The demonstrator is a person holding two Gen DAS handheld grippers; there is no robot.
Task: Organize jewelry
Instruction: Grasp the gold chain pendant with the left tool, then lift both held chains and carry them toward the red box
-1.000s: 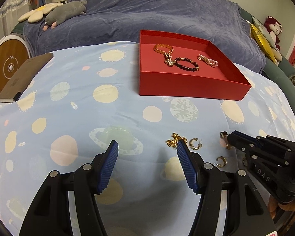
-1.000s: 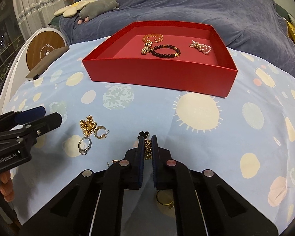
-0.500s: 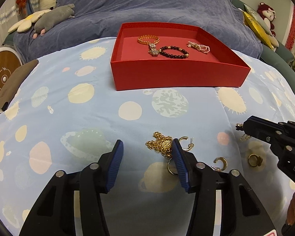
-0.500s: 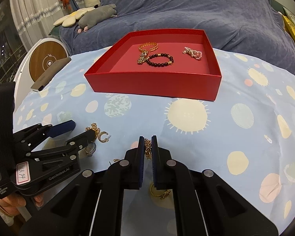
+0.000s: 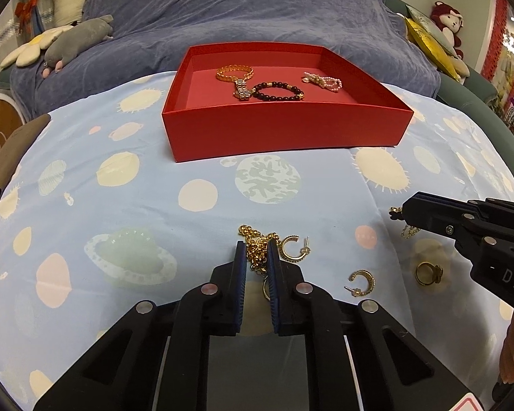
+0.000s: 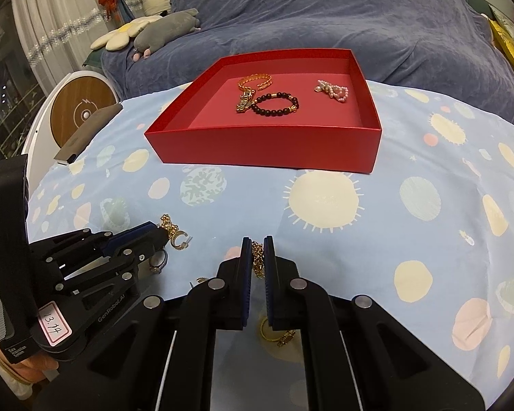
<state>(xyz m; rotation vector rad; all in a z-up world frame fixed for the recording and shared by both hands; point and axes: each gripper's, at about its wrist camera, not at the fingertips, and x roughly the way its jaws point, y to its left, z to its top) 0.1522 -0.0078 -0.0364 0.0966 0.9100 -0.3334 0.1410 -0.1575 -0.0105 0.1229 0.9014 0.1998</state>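
Both claws are gripping jewelry on my blue planet-print cloth [image 5: 126, 185]. Left gripper [image 5: 257, 257], its jaws just having closed, is pinching a gold chain [image 5: 255, 245] beside a hoop earring [image 5: 291, 248]; its body is showing "GenRobot.AI" and a tag [image 6: 53, 323] reading "13.14". Right gripper [image 6: 258, 253], lettered "DAS", is clamping another gold chain [image 6: 258, 260]. Beyond them, a red box [image 5: 284, 133] is holding bracelets.
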